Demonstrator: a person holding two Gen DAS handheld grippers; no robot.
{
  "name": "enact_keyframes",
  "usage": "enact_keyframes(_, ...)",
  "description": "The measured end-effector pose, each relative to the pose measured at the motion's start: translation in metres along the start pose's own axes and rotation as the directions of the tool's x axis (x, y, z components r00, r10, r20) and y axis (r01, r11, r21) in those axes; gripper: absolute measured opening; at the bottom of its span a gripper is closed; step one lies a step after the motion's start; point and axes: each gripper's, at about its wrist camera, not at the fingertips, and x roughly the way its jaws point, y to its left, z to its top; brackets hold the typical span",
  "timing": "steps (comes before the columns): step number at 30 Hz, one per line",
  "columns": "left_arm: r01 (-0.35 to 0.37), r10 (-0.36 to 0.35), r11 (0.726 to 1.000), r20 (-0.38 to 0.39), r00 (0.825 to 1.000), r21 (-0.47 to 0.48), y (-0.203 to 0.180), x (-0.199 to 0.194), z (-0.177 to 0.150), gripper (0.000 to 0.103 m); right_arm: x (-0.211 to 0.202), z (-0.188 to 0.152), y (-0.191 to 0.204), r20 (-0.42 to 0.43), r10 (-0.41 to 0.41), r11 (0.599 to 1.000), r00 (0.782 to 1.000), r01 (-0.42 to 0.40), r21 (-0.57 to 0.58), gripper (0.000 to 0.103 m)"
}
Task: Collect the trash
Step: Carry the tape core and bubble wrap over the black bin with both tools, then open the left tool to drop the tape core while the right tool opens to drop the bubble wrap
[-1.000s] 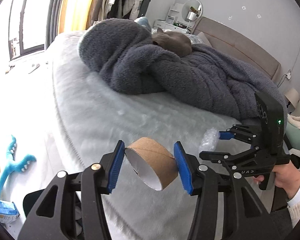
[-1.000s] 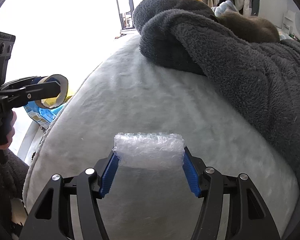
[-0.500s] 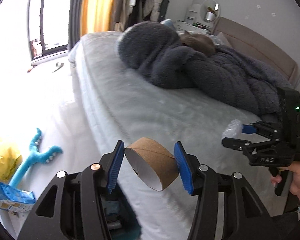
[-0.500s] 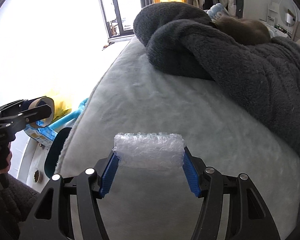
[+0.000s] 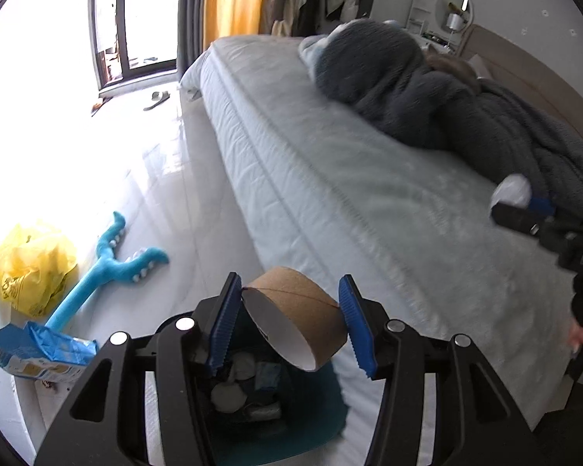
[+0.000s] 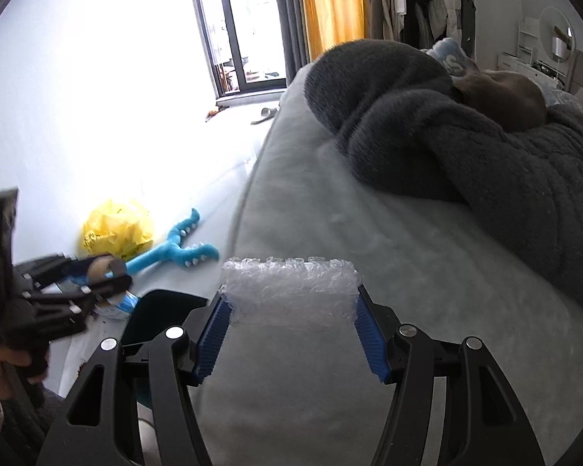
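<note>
- Jaws of the left gripper (image 5: 289, 324) pinch one cardboard tape roll (image 5: 297, 320) across its width; the blue pads press on both sides of it.
- Jaws of the right gripper (image 6: 291, 330) pinch one wad of bubble wrap (image 6: 290, 289), held above the bed (image 6: 369, 369).
- The roll hangs directly above the open bin (image 5: 252, 396), which stands on the floor against the bed's side.
- Step in hand, as judged: drop the roll into the bin. Keep it centred over the opening, lower it toward the rim, then spread the jaws fully so that it falls clear of the pads.
- Bring the bubble wrap over the same opening afterwards; it is light and may cling to a pad.
- Count: two grippers, one roll, one bubble-wrap wad, one bin.
- On the floor: one yellow bag (image 5: 35, 268), one blue toy (image 5: 109, 272), one blue packet (image 5: 35, 353).
</note>
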Motion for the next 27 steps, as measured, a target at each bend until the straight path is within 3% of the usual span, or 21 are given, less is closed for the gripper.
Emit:
enact_keyframes(9,-0.011,0.003,0.998,-0.142,0.99,-0.056,0.034,0.027,-0.023,0.055,0.018,0.012,0.05,-0.013,0.052,0.997,0.999,-0.053,-0.059,0.062)
enact_keyframes(20,-0.038,0.008,0.994,-0.269,0.963,-0.107,0.068,0.043,-0.049,0.056,0.039,0.021,0.088,-0.043,0.105,0.99,0.994,-0.108,-0.085,0.062)
enact_keyframes(23,-0.028,-0.01,0.99,-0.264,0.964,-0.14,0.079,0.039,-0.05,0.077,0.049,0.021,0.101,-0.059,0.109,0.989,0.992,-0.114,-0.099,0.062)
enact_keyframes(27,-0.038,-0.005,0.986,-0.253,0.968,-0.163,0.092,0.032,-0.05,0.084,0.06,0.021,0.111,-0.08,0.119,0.987,0.99,-0.127,-0.101,0.062)
